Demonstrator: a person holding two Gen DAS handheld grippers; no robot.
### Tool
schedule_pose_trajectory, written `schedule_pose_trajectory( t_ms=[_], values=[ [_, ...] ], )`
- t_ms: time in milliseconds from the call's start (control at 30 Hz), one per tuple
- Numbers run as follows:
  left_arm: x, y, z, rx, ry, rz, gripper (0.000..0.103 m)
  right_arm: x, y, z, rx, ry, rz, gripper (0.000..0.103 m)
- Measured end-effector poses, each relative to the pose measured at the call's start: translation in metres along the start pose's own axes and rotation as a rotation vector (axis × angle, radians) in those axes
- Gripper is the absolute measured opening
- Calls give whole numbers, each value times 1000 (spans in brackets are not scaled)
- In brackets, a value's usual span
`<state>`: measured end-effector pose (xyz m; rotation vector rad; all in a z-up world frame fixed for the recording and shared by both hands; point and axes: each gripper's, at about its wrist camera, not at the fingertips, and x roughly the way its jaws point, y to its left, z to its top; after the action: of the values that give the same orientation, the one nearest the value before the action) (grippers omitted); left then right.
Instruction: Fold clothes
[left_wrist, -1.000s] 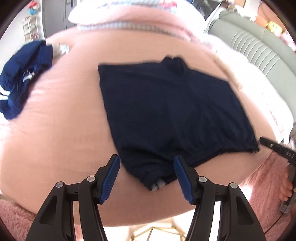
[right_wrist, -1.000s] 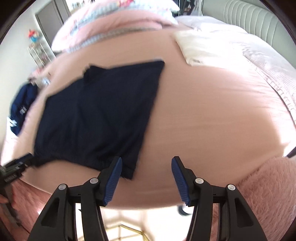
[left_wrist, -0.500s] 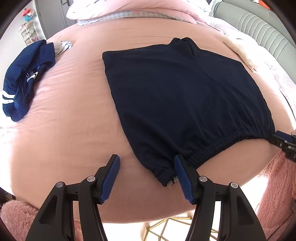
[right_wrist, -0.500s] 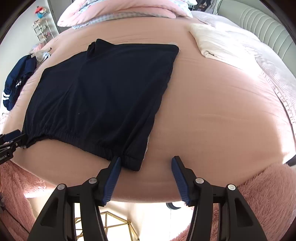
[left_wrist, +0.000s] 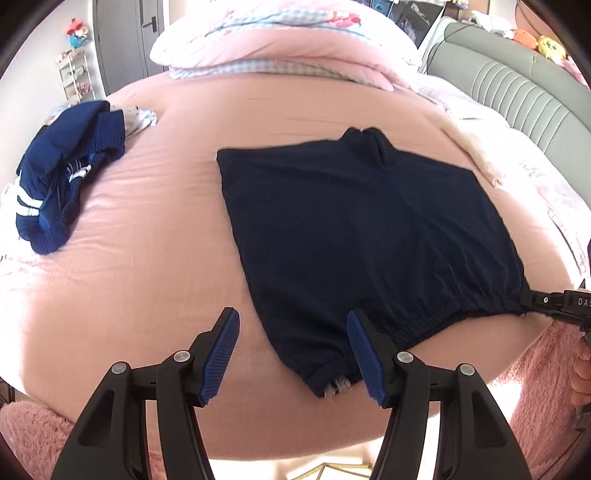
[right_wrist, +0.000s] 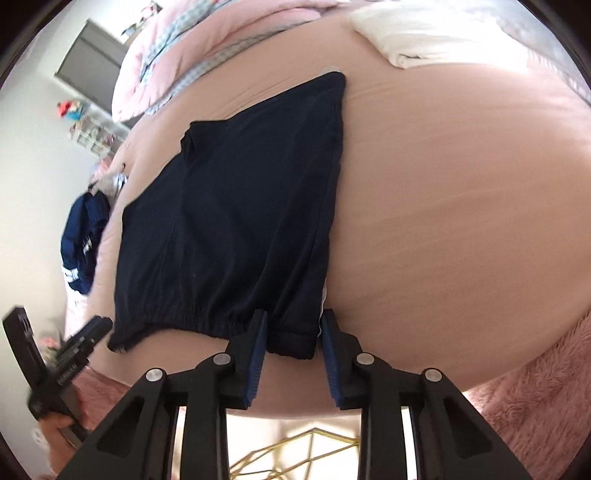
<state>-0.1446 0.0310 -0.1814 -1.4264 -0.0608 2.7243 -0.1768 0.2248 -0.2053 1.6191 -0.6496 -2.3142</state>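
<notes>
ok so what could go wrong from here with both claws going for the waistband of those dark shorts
1. The right claw is closing on the corner of the dark shorts; it may pinch only the top layer, so the shorts would open when lifted.
2. The left claw is open, with the other waistband corner near one pad only; closing here could miss it.
3. The shorts lie near the edge of the pink bed; an uneven pull could drag them off.
</notes>
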Motion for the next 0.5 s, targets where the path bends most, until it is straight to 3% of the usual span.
schedule_pose_trajectory(
  t_ms=[133, 200, 267, 333, 500],
  values=[
    [0, 3, 2, -20, -7, -53, 58, 0, -5, -1, 87, 22, 40, 29],
    [9, 4, 3, -19, 16, -68, 58, 4, 5, 4, 37, 29, 0, 27],
    [22, 1, 0, 8, 75, -65, 58, 7, 16, 11, -20, 29, -50, 15],
    [38, 0, -3, 31, 153, -42, 58, 5, 25, 17, -30, 11, -62, 11],
    [26, 13, 6, -10, 86, -46, 58, -6, 53, 29, -113, -29, -74, 11]
  ],
)
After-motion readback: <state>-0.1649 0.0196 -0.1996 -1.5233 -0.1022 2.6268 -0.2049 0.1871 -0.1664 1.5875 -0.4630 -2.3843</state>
